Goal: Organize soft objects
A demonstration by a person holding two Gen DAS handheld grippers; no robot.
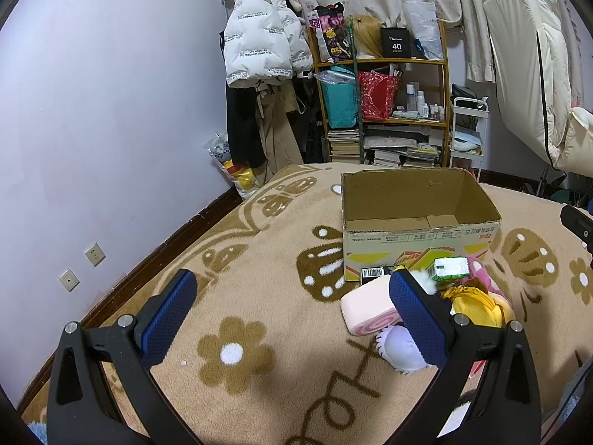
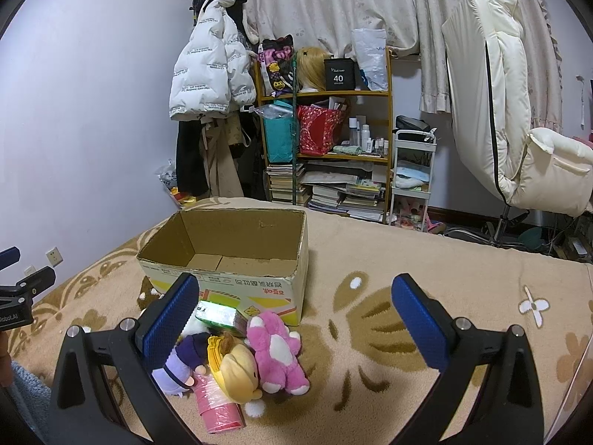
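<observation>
We note the left gripper's right finger [image 1: 417,319] covers part of the pink roll cushion [image 1: 365,309] and the purple plush [image 1: 398,346]. The right gripper's left finger [image 2: 168,324] hides the white plush behind it. We cannot read the print on the cardboard box [image 2: 259,293]. The bed's [image 2: 444,259] near edge is cut off by the frame.
</observation>
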